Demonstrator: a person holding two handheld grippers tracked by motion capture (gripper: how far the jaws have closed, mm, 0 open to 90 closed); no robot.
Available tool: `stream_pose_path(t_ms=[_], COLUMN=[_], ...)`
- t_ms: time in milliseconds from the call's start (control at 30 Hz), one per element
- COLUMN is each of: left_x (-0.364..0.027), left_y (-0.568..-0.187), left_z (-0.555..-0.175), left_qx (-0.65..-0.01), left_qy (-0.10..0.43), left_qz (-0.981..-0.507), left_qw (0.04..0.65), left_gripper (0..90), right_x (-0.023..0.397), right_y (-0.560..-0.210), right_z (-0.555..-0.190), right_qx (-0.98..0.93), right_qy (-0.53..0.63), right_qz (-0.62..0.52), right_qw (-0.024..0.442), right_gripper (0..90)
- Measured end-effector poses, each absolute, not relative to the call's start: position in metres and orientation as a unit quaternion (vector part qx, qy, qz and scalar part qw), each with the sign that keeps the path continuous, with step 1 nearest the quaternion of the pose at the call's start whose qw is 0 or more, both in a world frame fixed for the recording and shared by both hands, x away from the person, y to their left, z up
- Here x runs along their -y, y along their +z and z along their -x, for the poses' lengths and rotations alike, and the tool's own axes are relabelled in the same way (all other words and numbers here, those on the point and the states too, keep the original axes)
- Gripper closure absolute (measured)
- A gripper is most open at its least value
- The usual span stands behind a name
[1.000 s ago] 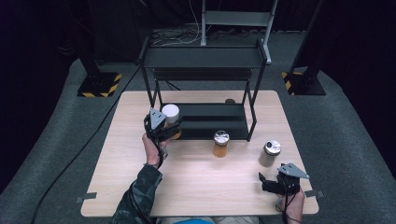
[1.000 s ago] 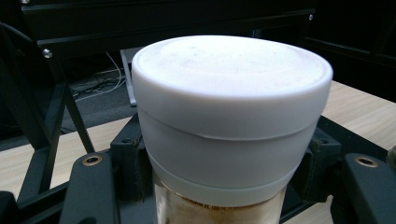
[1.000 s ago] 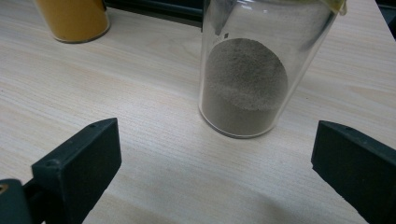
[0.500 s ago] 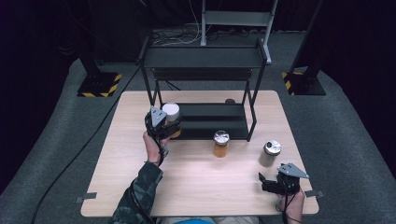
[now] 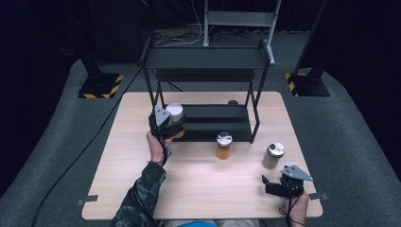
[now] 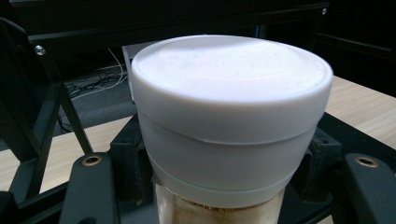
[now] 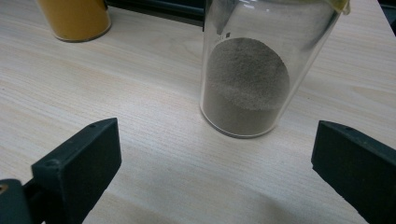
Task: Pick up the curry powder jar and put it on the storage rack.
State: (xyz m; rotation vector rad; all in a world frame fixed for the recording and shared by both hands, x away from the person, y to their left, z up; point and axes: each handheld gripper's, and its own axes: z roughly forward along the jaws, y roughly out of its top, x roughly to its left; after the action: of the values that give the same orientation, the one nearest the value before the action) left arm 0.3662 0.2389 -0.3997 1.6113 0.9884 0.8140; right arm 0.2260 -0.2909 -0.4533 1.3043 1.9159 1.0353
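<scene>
My left gripper (image 5: 175, 126) is shut on a jar with a white lid (image 5: 174, 111) and holds it upright at the left end of the black rack's lower shelf (image 5: 215, 122). In the left gripper view the white lid (image 6: 229, 93) looms close, with a jaw on each side of the glass below it and tan contents just showing. My right gripper (image 5: 279, 182) rests near the table's front right corner, open, with bare wood between its jaws (image 7: 210, 172). Ahead of it stands a glass jar of grey powder (image 7: 247, 79), apart from the jaws.
A two-tier black rack (image 5: 208, 59) stands at the back of the wooden table (image 5: 198, 189). A jar of orange powder (image 5: 223, 145) stands in front of it, mid-table. The grey-powder jar (image 5: 273, 156) has a metal lid. A small brown thing (image 5: 232, 102) lies behind the rack.
</scene>
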Motion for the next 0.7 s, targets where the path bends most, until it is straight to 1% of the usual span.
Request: stream_pose_path(t_ms=[700], left_x=[-0.2368], left_y=[-0.4025], left_z=[-0.3752], left_qx=[-0.415], left_qy=[0.337], left_qz=[-0.671], left_qw=[0.513], left_gripper=[34.4], right_x=[0.2901], right_y=[-0.4534], right_z=[-0.2256], right_qx=[-0.720], right_qy=[0.388], right_qz=[-0.491], right_qw=[0.299], right_gripper=[0.6])
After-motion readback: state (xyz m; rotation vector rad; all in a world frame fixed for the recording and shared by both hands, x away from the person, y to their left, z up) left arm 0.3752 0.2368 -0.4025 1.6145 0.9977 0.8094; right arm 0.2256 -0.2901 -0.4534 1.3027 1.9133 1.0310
